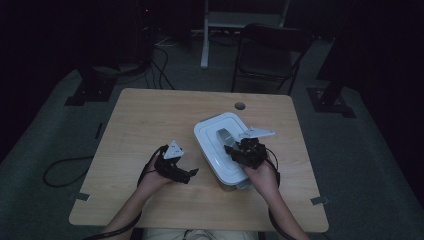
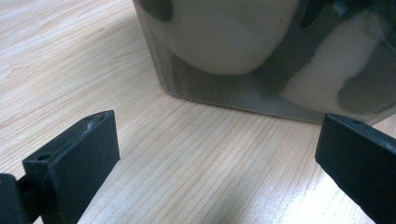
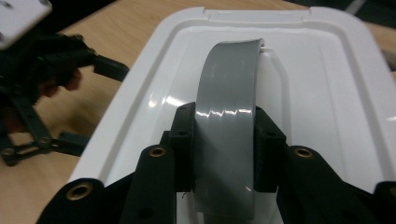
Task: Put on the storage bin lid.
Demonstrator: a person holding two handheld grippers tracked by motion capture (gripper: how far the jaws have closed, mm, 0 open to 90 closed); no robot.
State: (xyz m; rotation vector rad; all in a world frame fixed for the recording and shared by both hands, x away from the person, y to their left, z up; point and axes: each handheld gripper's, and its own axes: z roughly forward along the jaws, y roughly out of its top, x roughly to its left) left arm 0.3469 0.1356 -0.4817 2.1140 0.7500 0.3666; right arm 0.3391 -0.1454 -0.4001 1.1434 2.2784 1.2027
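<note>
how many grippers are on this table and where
2. The left gripper sits open on the wood just left of the container. The right gripper is over the white lid, jaws closed on its grey handle.

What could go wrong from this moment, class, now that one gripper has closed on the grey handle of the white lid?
1. The right gripper grips only the grey handle; its smooth, glossy surface might let it slip out during a lift.
2. The left gripper stands open beside the container without touching it, so nothing steadies the box. Pulling the white lid could drag or tip the whole container.
3. The container sits near the table front edge; a tug towards the person may slide it off.
</note>
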